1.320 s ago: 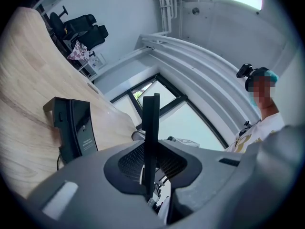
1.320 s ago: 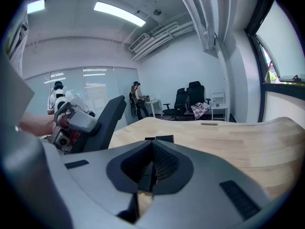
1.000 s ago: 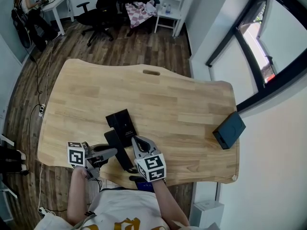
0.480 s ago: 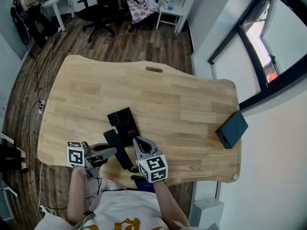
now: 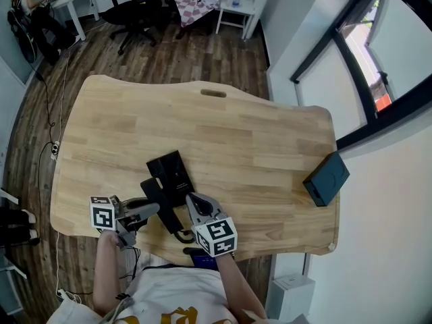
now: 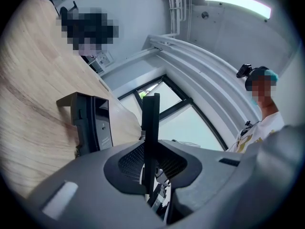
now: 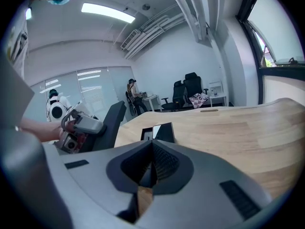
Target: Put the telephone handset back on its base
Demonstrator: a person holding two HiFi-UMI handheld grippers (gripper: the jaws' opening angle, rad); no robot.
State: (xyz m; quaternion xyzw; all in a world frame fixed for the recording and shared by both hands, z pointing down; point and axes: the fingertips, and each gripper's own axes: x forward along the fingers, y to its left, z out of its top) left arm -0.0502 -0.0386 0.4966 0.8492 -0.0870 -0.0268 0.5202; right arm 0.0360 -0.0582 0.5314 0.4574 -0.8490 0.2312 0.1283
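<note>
The black handset hangs just above the table's near edge, and my left gripper is shut on it from the left. In the left gripper view the handset stands edge-on between the pads. The black base lies flat on the wooden table just beyond the handset, and shows again as the base in the left gripper view. My right gripper points at the base's near right corner with its jaws together and nothing seen between them. From the right gripper I see the base ahead and the tilted handset at left.
A dark blue box sits near the table's right edge. A slot is cut in the table's far edge. Office chairs and a small white table stand on the floor beyond.
My left gripper has carried the handset a little to the left and lower, closer to the base's near left side. The right gripper has stayed in place.
</note>
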